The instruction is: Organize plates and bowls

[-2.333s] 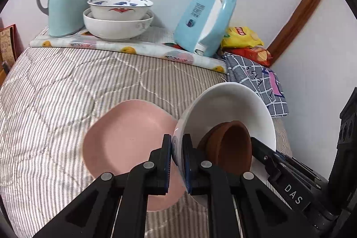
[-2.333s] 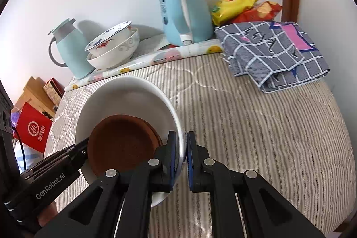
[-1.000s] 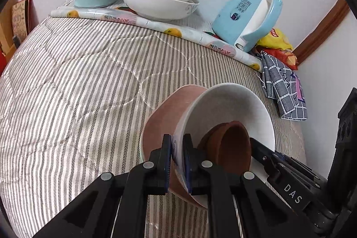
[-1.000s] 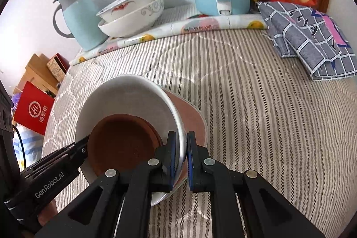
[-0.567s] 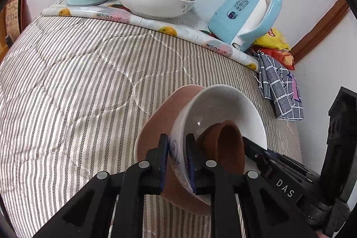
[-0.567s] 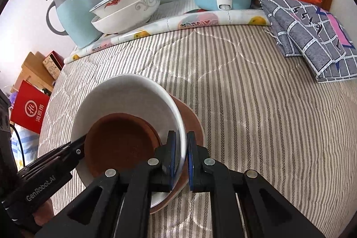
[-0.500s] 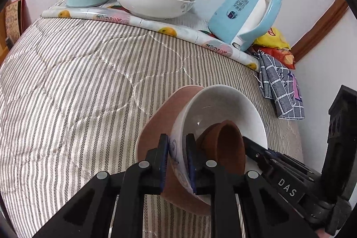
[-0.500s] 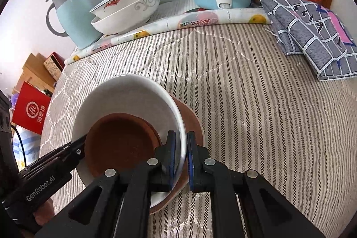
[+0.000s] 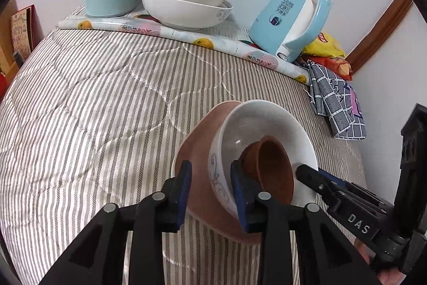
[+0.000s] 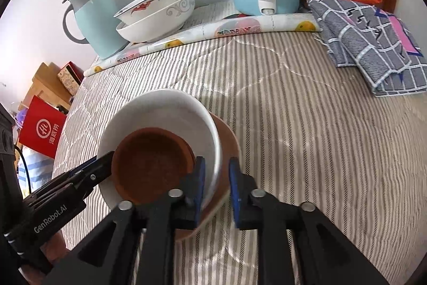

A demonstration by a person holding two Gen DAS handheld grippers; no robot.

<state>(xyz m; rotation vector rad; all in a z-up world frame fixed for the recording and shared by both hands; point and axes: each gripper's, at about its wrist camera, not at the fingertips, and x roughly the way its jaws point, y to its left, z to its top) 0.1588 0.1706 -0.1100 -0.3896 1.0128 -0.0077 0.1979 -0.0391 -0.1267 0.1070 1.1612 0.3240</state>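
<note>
White bowl [image 9: 269, 124] with brown bowl [image 9: 269, 167] inside is sitting on pink plate [image 9: 197, 151] on the striped quilt [image 9: 93, 111]. Left gripper [image 9: 210, 188] and right gripper [image 10: 214, 183] jaws have just been opening, each straddling the white rim, pads looking clear. Risk: catching the rim while pulling away, tipping the stack. Both are pointing steeply down

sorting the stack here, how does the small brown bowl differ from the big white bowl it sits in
The small brown bowl is plain matte brown all over; the big white bowl is glossy, with a blue pattern on its outer wall. The small brown bowl is clearly narrower and fits inside the big white bowl. The brown one rests in the white one, which rests on a pink plate. Both are round and empty of food.
</note>
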